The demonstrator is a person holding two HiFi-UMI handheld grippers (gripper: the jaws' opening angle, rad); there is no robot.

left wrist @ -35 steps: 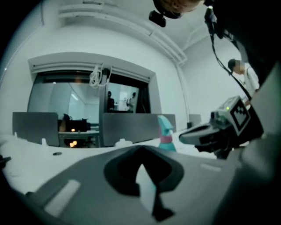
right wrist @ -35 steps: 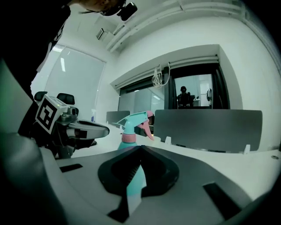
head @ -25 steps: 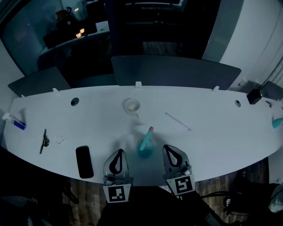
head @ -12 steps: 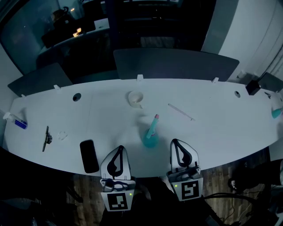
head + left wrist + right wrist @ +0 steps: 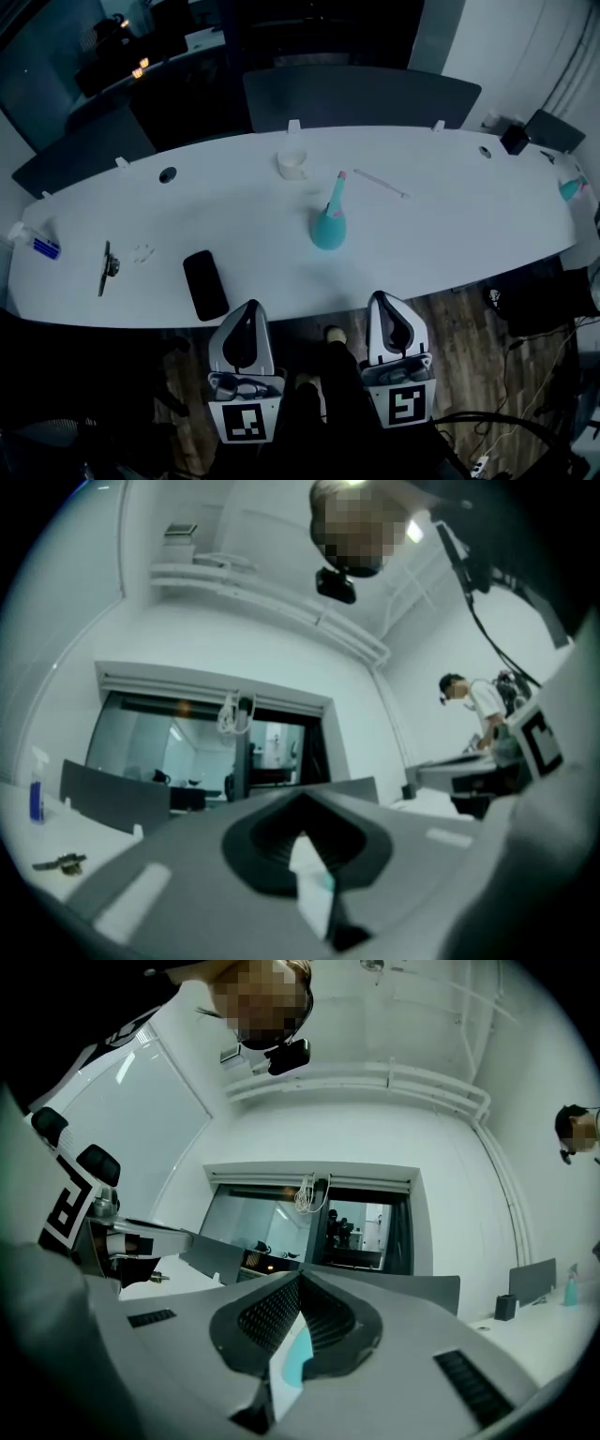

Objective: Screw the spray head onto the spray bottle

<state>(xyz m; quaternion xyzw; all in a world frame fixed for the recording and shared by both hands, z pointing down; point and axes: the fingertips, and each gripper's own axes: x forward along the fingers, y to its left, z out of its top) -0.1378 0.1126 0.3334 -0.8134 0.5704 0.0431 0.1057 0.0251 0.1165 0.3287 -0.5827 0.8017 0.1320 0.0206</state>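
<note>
A teal spray bottle (image 5: 328,230) stands on the white table (image 5: 450,234), and a slim stem with a pink tip (image 5: 340,176) rises from it, tilted to the right. Behind it sit a small white cup-like piece (image 5: 292,164) and a thin white tube (image 5: 380,183). My left gripper (image 5: 249,307) and right gripper (image 5: 382,298) hang over the wooden floor, off the table's front edge and well short of the bottle. Both are shut and hold nothing. In the right gripper view a teal sliver of the bottle (image 5: 295,1354) shows behind the shut jaws.
A black phone (image 5: 205,284) lies near the front edge on the left. Further left are a black tool (image 5: 106,267) and a small blue-labelled bottle (image 5: 33,246). Another teal bottle (image 5: 570,187) and a black box (image 5: 514,139) sit at the far right. Grey dividers (image 5: 361,94) line the back.
Both grippers have drawn back from beside the bottle, past the table's front edge, and now hang over the floor. The bottle has stayed in place on the table.
</note>
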